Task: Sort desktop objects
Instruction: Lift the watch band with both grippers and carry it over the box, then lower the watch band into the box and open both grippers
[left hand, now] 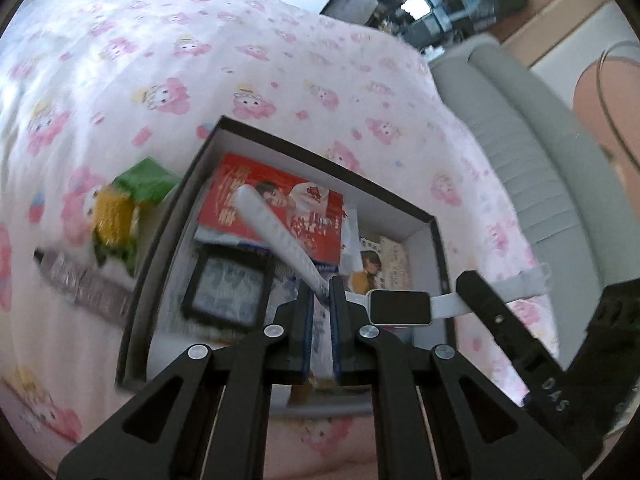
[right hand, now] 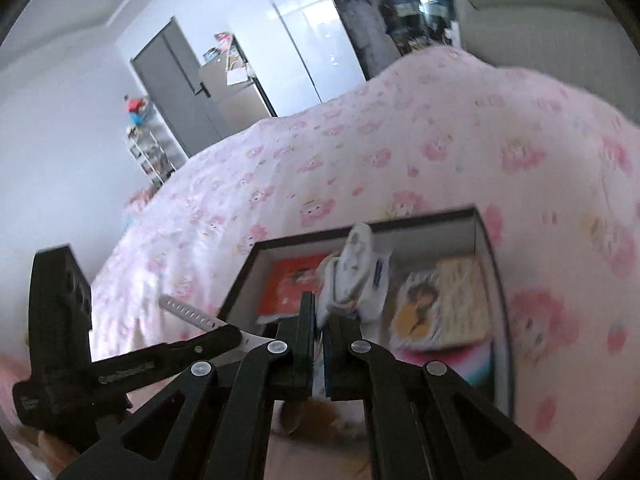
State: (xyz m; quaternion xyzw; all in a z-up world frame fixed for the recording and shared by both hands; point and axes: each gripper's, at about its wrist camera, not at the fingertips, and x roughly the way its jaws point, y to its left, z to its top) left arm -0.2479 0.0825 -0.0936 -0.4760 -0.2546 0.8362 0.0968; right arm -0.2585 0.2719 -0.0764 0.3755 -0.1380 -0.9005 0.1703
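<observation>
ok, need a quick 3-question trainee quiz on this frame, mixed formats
1. True or false: the white smartwatch lies flat inside the black box.
2. Which tongs grip its strap? A: left only. B: right only. C: both.
3. Fill in: the large booklet in the box is mostly ___.

Key: 1 false, it is held above the box. 2 C, left tongs and right tongs each clamp a strap end. 3 red.

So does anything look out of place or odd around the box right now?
Yes. The white smartwatch is not lying in the black box: it is strung above it, one strap end pinched in each hand-held gripper, left and right. A green and yellow packet lies outside the box on the pink bedspread.
</observation>
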